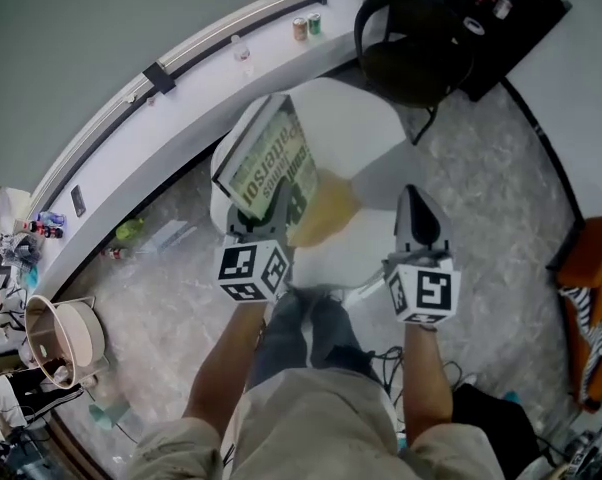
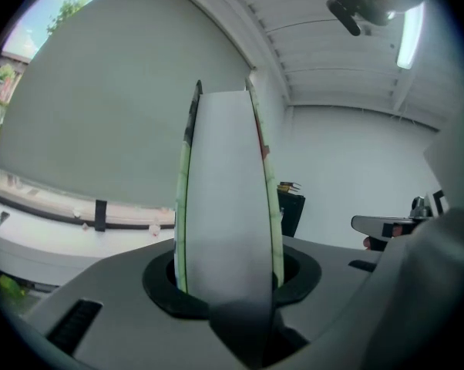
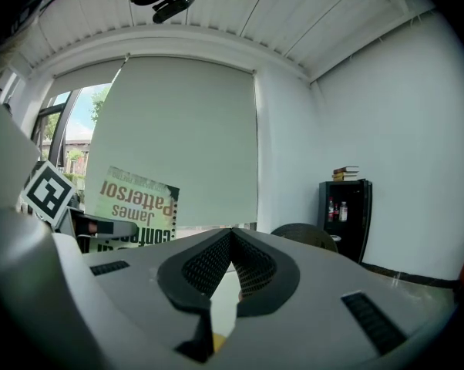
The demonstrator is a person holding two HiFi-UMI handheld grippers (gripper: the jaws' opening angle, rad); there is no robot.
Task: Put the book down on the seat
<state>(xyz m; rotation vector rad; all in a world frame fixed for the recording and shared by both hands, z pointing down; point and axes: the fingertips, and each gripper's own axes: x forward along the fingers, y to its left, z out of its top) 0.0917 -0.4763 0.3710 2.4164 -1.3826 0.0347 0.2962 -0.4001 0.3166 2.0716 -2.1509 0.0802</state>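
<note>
Two grippers out over the white seat (image 1: pixel 371 128). On the left, clamped the book (image 1: pixel 271 168) by its near end in the left gripper (image 1: pixel 256 218), pressed on both covers, page edge toward that gripper's camera. Held it standing on edge above the seat's left part, printed cover turned toward the right, apparently not yet resting on anything. Further right, kept the right gripper (image 1: pixel 418 208) clenched on nothing, tips together, well clear of the book.

Judged the step in hand to be the lowering. Best done by rolling the left wrist to bring the book flat, lowering it onto one cover well inside the seat's rim, and only then easing the grip off. Let go on edge or tilted, likely to topple or slide off the rounded left side. Could not identify the yellowish patch (image 1: pixel 326 208) beside the book; safer landed wholly on it or wholly off it.

Round about, from the left: noted a pale round pot (image 1: pixel 66 333) on the floor, well apart; along the curved white ledge (image 1: pixel 141 153), a clear bottle (image 1: pixel 243 53) and two cans (image 1: pixel 307 26); past the seat's far rim, a black round chair (image 1: pixel 411 43); a black cabinet (image 1: pixel 506 18) in the corner; something orange (image 1: pixel 593 258) at the far right. Found nothing between book and seat, and nothing near enough to foul the descent.
</note>
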